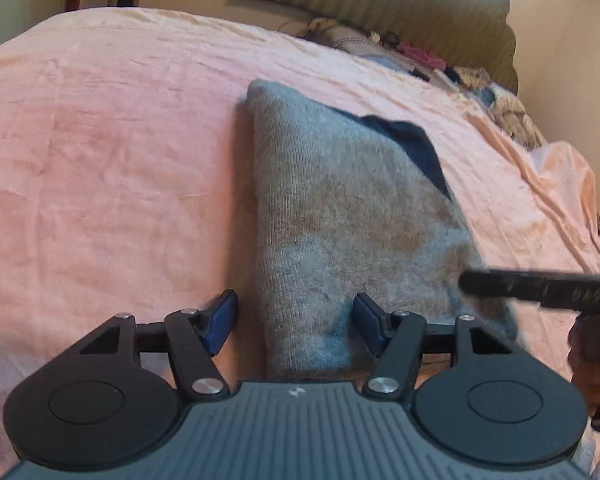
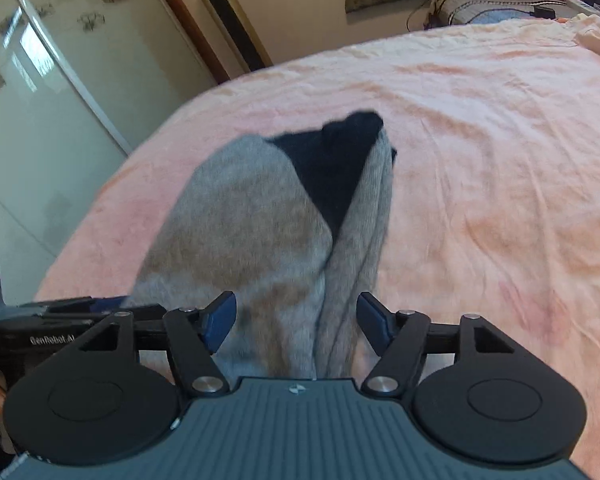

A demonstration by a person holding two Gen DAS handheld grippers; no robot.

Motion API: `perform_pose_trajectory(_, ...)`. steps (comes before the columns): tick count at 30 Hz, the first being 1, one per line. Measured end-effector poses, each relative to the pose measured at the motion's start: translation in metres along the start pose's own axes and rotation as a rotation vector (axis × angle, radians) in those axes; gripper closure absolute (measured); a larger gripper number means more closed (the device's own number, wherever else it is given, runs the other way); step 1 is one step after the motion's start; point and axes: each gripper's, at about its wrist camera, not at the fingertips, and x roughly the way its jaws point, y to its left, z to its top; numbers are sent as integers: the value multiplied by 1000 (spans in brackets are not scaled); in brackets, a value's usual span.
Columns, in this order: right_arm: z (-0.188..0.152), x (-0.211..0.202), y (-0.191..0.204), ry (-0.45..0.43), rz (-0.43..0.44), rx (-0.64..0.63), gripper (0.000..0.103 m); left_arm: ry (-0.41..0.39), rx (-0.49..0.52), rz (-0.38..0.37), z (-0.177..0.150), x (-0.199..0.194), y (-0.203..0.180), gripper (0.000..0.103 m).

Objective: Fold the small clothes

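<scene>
Grey knit fills the left wrist view: the sock [image 1: 340, 216] lies on the pink bedspread [image 1: 100, 160], long axis running straight away from the left gripper [image 1: 296, 320], its near end sitting between the parted blue pads [image 1: 220, 320], which stand clear of the fabric on the left side and close against it on the right. A dark navy patch shows near the far end. The right gripper's finger [image 1: 540, 286] pokes in from the right edge, just at the sock's near right corner. Beyond, a padded headboard [image 1: 380, 4] and a heap of clutter [image 1: 420, 56].

Over to the right wrist view: the same sock [image 2: 260, 232] stretches away from the right gripper [image 2: 296, 320], fingers spread, cloth lying loose between them, nothing pinched. The left gripper [image 2: 40, 332] sits close at the left edge, so both hands are about equally near the near end. The sock looks folded over already; judging by that, the release seems done. A glossy wardrobe door [image 2: 40, 100] stands past the bed
</scene>
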Motion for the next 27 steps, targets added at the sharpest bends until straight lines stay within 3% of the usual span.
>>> perform_pose_trajectory(4, -16, -7, -5, -18, 69, 58, 39, 23, -92, -63, -4, -3, 8, 41)
perform_pose_trajectory(5, -17, -6, -7, -1, 96, 78, 65, 27, -118, -72, -5, -3, 9, 45)
perform_pose_trajectory(6, -18, -3, -9, 23, 99, 89, 82, 31, -125, -68, -3, -1, 9, 53)
perform_pose_trajectory(8, -16, -2, -6, 29, 105, 57, 83, 62, -141, -57, -1, 3, 5, 86)
perform_pose_trajectory(10, -9, -15, -3, 6, 109, 35, 83, 69, -145, -64, 0, -4, 0, 88)
perform_pose_trajectory(13, -1, -40, 1, -33, 113, -23, 84, 42, -73, -79, -5, -20, -10, 88)
perform_pose_trajectory(15, -5, -29, -4, 29, 94, -19, 83, 57, -21, -30, -12, -14, -10, 88)
perform_pose_trajectory(17, -14, -14, -8, 80, 63, -15, 75, 50, -14, -12, -19, -11, -5, 86)
perform_pose_trajectory(18, -14, -17, -9, 52, 70, -13, 65, 43, -6, -7, -19, -16, -7, 86)
perform_pose_trajectory(20, -5, -34, -12, -40, 67, 38, 50, -7, 40, 24, -18, -33, -14, 79)
perform_pose_trajectory(21, 2, -43, -14, -102, 69, 60, 47, -63, 70, 47, -18, -44, -20, 77)
perform_pose_trajectory(22, 11, -48, -14, -148, 68, 68, 47, -121, 100, 62, -17, -52, -26, 68)
perform_pose_trajectory(23, 23, -49, -12, -184, 62, 66, 47, -177, 138, 77, -15, -57, -34, 45)
perform_pose_trajectory(25, 47, -37, -1, -221, 32, 46, 47, -251, 225, 106, -9, -52, -56, 14)
perform_pose_trajectory(27, 72, -11, 11, -212, 28, 10, 45, -253, 300, 130, -6, -31, -72, 14)
